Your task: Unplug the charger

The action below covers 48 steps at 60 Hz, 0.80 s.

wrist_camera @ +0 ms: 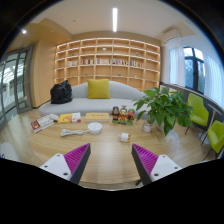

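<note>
Above the wooden table (100, 150), the claw (112, 165) gapes apart and empty; no charger can be made out.

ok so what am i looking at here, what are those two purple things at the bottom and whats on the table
This is one wide-angle camera riding on a hand-held gripper, looking forward along it. The two purple shapes are pads on its fingers; they stand apart, open, holding nothing. Ahead is a wooden table with a potted plant, a white bowl, books and small items. Beyond are a sofa with a yellow cushion, a black bag and bookshelves. I can't spot a charger in this view.
</note>
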Each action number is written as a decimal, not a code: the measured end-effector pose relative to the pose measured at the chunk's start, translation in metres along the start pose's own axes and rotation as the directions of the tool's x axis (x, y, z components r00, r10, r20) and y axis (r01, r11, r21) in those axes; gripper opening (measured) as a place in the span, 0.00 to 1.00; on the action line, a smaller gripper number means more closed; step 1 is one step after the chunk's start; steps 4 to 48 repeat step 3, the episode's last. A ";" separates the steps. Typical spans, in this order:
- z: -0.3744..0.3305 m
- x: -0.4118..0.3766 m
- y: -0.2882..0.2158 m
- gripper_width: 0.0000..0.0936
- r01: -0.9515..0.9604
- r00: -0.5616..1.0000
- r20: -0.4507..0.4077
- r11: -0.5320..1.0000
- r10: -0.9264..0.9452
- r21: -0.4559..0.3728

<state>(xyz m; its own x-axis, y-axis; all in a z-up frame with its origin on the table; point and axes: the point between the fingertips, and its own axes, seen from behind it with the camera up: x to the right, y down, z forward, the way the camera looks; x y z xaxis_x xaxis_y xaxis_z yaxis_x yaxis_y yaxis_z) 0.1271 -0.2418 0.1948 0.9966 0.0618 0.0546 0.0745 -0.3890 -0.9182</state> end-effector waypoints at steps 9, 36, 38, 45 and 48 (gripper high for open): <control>-0.002 0.000 -0.002 0.91 0.004 1.000 0.000 1.000 -0.004 0.008; -0.002 0.000 -0.002 0.91 0.004 1.000 0.000 1.000 -0.004 0.008; -0.002 0.000 -0.002 0.91 0.004 1.000 0.000 1.000 -0.004 0.008; -0.002 0.000 -0.002 0.91 0.004 1.000 0.000 1.000 -0.004 0.008; -0.002 0.000 -0.002 0.91 0.004 1.000 0.000 1.000 -0.004 0.008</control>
